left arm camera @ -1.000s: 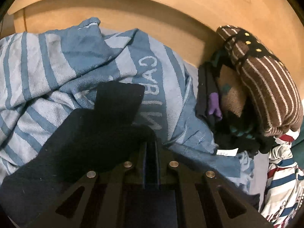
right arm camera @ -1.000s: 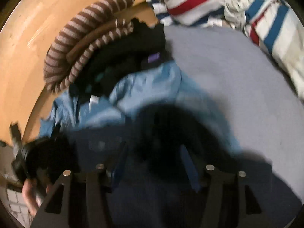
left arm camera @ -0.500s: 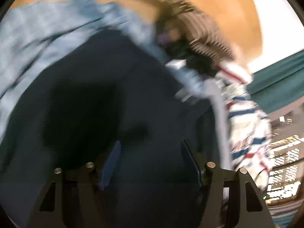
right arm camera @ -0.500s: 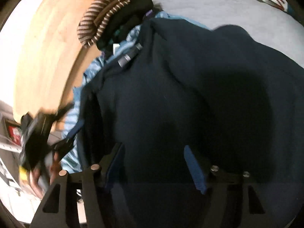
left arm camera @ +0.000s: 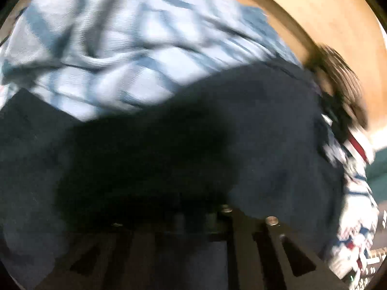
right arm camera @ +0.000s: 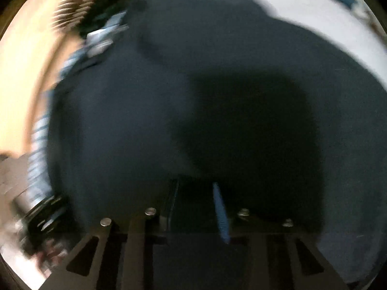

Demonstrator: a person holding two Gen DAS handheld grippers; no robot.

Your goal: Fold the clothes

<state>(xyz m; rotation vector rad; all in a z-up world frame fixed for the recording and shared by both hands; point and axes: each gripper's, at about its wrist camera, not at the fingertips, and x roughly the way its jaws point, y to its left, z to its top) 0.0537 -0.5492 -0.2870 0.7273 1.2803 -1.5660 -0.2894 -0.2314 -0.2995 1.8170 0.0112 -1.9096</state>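
Note:
A navy garment (left arm camera: 266, 120) lies spread over the bed and fills most of both wrist views (right arm camera: 145, 96). My left gripper (left arm camera: 193, 213) points down into it, deep in shadow. Its jaws stand together with a pinch of the dark cloth at the tips. My right gripper (right arm camera: 196, 193) also points down onto the garment. Its jaws are closing and a narrow gap still shows. The navy cloth lies between them, and the blue pad (right arm camera: 219, 207) still shows its inner face. Both views are blurred by motion.
A light blue striped cloth (left arm camera: 108, 48) lies bunched beyond the garment, against the wooden headboard (left arm camera: 326, 12). A brown striped garment (left arm camera: 343, 77) sits by the headboard on a dark pile. A red, white and blue striped cloth (left arm camera: 355, 205) lies at the right. Grey sheet (right arm camera: 326, 24) shows beyond the garment.
The left gripper swung across the bed, opened over the navy garment and has shut again. The right gripper's jaws have narrowed from wide apart and sit lower on the cloth.

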